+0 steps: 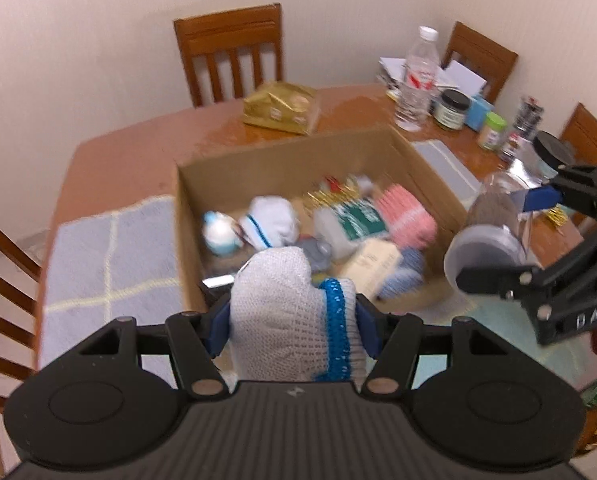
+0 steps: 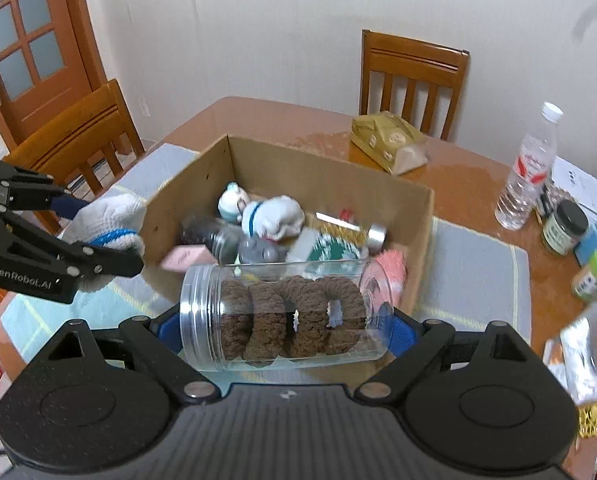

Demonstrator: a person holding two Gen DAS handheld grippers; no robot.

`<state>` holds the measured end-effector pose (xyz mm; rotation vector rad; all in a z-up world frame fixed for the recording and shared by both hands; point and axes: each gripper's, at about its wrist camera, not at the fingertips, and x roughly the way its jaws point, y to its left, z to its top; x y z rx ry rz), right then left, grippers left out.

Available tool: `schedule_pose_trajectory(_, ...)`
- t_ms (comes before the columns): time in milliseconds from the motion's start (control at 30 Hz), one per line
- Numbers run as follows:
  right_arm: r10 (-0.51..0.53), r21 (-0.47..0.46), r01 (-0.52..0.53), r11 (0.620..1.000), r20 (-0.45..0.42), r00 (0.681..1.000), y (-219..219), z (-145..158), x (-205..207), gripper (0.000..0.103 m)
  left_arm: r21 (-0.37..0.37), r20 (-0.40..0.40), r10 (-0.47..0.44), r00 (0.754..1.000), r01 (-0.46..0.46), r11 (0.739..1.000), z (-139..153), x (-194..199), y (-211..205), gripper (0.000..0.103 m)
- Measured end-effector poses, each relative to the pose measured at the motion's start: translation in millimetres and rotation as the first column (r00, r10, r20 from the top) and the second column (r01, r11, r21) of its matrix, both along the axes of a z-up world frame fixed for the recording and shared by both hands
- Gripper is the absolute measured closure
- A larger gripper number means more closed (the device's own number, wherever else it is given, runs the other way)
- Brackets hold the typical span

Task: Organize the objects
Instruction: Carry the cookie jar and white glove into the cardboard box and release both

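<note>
The right gripper [image 2: 286,320] is pinching a lidless-looking jar [image 2: 286,316] sideways and the left gripper [image 1: 292,320] is squeezing a glove [image 1: 290,312], so the brown rings [image 2: 294,316] may be sliding out before reaching the box [image 2: 186,196].

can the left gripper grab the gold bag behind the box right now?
Probably not. The left gripper is already shut on a white glove, and the open cardboard box stands between it and the gold bag on the far side of the table.
</note>
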<state>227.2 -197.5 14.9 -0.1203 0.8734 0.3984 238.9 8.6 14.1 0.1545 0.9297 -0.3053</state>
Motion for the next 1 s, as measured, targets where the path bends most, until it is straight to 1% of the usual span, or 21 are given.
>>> schedule_pose_trajectory(133, 0.027, -0.004, -0.027, 1.000, 0.014, 1.000, 16.5, 2.0, 20.8, 0.007, 0.021, 0.028, 0.022, 0.999, -0.023, 1.000, 8.8, 21.7, 8.9, 0.042)
schedule_pose_trajectory(333, 0.067, -0.037, -0.066, 0.997, 0.040, 0.997, 36.5, 3.2, 44.8, 0.007, 0.018, 0.042, 0.060, 0.997, -0.061, 0.998, 16.0, 50.8, 21.4, 0.042)
schedule_pose_trajectory(400, 0.065, -0.053, -0.063, 0.997, 0.031, 0.997, 37.6, -0.1, 55.0, 0.007, 0.017, 0.042, 0.063, 0.997, -0.064, 0.998, 15.1, 60.1, 21.1, 0.042)
schedule_pose_trajectory(567, 0.029, -0.106, -0.027, 0.994, 0.017, 0.999, 32.9, -12.7, 75.9, 0.007, 0.011, 0.038, 0.048, 0.998, -0.048, 0.999, 10.7, 82.4, 12.9, 0.042)
schedule_pose_trajectory(633, 0.047, -0.096, -0.046, 0.994, 0.012, 0.999, 29.7, -16.2, 79.4, 0.000, 0.010, 0.032, 0.035, 0.999, -0.035, 0.999, 7.3, 90.3, 8.0, 0.042)
schedule_pose_trajectory(700, 0.050, -0.095, -0.047, 0.994, 0.028, 0.998, 26.4, -16.2, 79.3, 0.000, 0.011, 0.025, 0.028, 0.999, -0.028, 1.000, 3.9, 97.8, 3.3, 0.042)
schedule_pose_trajectory(767, 0.042, -0.073, -0.039, 0.997, 0.033, 0.999, 20.8, -15.7, 79.9, 0.000, 0.008, 0.020, 0.018, 1.000, -0.018, 1.000, 0.6, 103.9, -1.1, 0.042)
schedule_pose_trajectory(833, 0.022, -0.055, -0.021, 0.998, 0.016, 1.000, 14.3, -17.8, 82.4, 0.000, 0.009, 0.014, 0.012, 1.000, -0.012, 1.000, -3.3, 110.3, -4.9, 0.042)
schedule_pose_trajectory(1000, -0.035, -0.060, 0.034, 0.998, -0.019, 0.999, 1.8, -24.3, 88.3, 0.000, 0.017, 0.000, 0.008, 1.000, -0.008, 1.000, -11.6, 123.1, -12.7, 0.041)
